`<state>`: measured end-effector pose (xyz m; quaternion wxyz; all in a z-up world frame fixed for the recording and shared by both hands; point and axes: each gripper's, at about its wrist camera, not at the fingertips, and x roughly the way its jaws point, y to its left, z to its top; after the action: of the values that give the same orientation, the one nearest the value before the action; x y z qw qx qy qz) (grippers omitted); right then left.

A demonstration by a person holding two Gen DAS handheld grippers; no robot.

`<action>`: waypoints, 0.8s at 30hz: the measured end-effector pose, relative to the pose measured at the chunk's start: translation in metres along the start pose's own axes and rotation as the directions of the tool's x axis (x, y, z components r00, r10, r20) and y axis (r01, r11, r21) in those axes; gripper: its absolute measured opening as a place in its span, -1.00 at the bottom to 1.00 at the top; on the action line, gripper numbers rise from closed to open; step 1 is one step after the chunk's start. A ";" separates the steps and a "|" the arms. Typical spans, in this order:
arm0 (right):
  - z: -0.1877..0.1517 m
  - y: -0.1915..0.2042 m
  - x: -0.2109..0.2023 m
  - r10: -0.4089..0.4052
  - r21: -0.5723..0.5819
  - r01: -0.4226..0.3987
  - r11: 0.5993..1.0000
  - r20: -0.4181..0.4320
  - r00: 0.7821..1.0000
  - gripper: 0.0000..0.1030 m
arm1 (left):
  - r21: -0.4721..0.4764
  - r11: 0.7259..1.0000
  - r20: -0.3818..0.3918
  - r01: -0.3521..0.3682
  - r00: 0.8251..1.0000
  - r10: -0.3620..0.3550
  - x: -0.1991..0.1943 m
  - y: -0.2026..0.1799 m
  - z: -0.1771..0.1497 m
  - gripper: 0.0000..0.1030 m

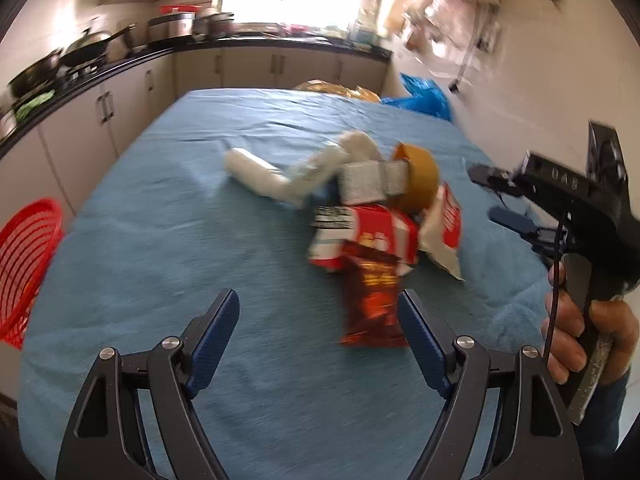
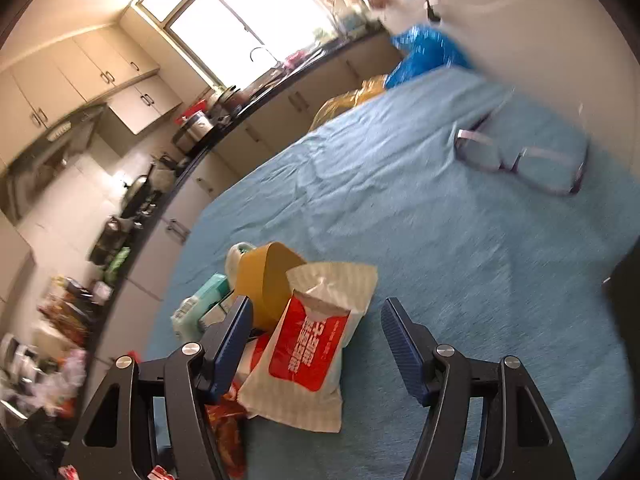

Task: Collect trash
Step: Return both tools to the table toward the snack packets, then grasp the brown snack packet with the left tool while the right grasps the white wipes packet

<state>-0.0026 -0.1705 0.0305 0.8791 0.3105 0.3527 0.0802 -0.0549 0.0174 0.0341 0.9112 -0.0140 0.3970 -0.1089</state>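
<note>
A heap of trash lies on the blue cloth [image 1: 168, 216]: a dark red snack wrapper [image 1: 372, 300], a red and white wrapper [image 1: 360, 236], a red and white pouch [image 1: 448, 224], a brown tape roll [image 1: 420, 176] and crumpled white packaging [image 1: 260, 172]. My left gripper [image 1: 318, 328] is open and empty, just short of the dark red wrapper. My right gripper [image 2: 316, 332] is open, its jaws either side of the red and white pouch [image 2: 316, 344], above it. The tape roll [image 2: 266, 284] stands behind the pouch. The right gripper also shows in the left wrist view [image 1: 500, 196].
A red mesh basket [image 1: 24, 264] stands off the table's left edge. Glasses [image 2: 520, 160] lie on the cloth at the far right. A blue bag [image 1: 424, 96] and a yellow bag [image 1: 340, 90] sit past the far edge. Kitchen counters run along the left.
</note>
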 end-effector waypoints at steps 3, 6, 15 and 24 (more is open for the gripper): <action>0.002 -0.008 0.014 0.032 0.045 -0.029 0.999 -0.077 0.997 0.39 | 0.042 0.999 -0.032 -0.012 0.999 0.014 0.017 -0.015 0.000 0.55; 0.000 -0.008 0.020 0.038 0.045 -0.033 0.998 -0.114 0.993 0.39 | 0.047 0.999 -0.053 -0.028 0.998 0.030 0.031 -0.019 0.001 0.55; -0.003 -0.004 0.040 -0.027 -0.003 0.027 1.000 -0.135 0.990 0.39 | 0.071 0.997 -0.093 -0.029 0.995 0.035 0.051 -0.025 0.010 -0.18; -0.015 0.020 0.057 -0.102 -0.162 0.081 0.983 -0.131 0.986 0.03 | -0.045 0.999 0.008 0.029 1.000 -0.029 0.028 0.005 0.009 -0.33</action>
<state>0.0305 -0.1269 0.0014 0.8769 0.2176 0.4193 0.0884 -0.0287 0.0154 0.0195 0.9104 -0.0407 0.3959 -0.1132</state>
